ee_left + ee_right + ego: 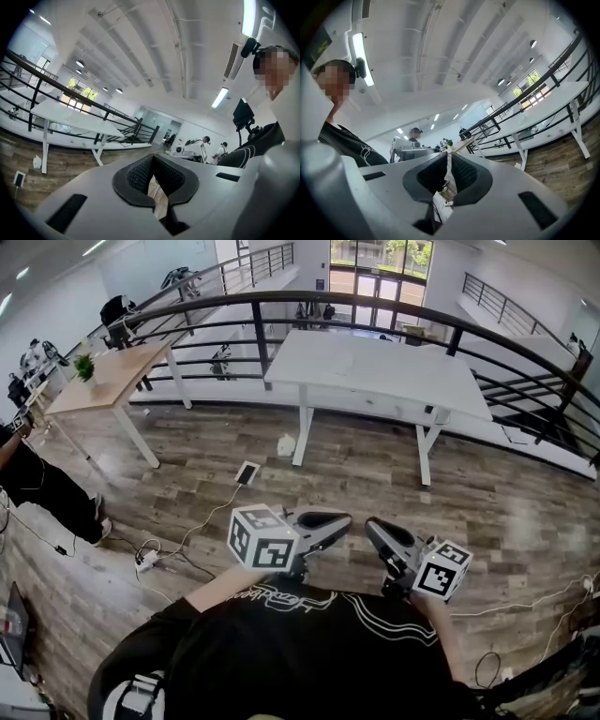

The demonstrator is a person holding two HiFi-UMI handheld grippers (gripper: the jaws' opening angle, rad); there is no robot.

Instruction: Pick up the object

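Note:
No object for picking up stands out in any view. In the head view I hold both grippers close in front of my chest, above the wooden floor (487,493). My left gripper (343,519) points right and is shut with nothing between its ribbed pads. My right gripper (372,526) points left, facing it, and is also shut and empty. In the left gripper view the left gripper (152,161) shows its dark pads closed to a thin slit. The right gripper (449,159) looks the same in its own view.
A white table (375,371) stands ahead by a dark curved railing (394,310), with a wooden table (108,381) carrying a small plant (84,366) at the left. A small white thing (286,444), a flat device (247,472) and cables (159,554) lie on the floor. A person sits at the far left (37,488).

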